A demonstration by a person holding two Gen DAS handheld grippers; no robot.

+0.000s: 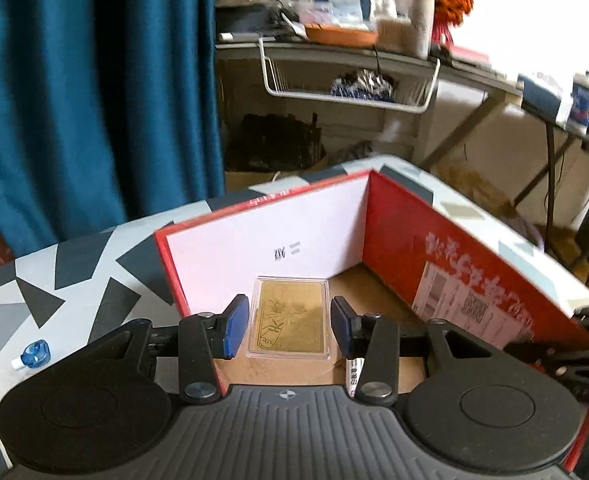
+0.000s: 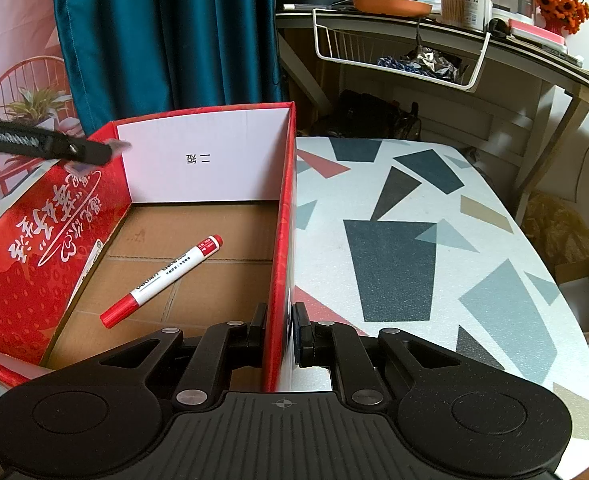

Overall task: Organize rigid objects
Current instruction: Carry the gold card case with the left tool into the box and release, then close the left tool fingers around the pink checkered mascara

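Observation:
A red cardboard box (image 1: 410, 240) with white inner end wall stands open on the patterned table (image 1: 74, 272). A gold card in a clear case (image 1: 290, 316) lies flat on the box floor. My left gripper (image 1: 288, 326) is open above it, fingers either side, not touching. In the right wrist view a red-and-white marker (image 2: 162, 280) lies on the box floor (image 2: 198, 232). My right gripper (image 2: 280, 334) is shut on the box's right wall (image 2: 284, 216). The left gripper (image 2: 34, 146) shows at the far left above the box.
A small blue clip-like object (image 1: 34, 354) lies on the table left of the box. A teal curtain (image 1: 94, 80) hangs behind. A cluttered desk (image 2: 434, 28) with a wire basket (image 2: 398, 56) stands beyond. Patterned table surface (image 2: 434, 240) lies right of the box.

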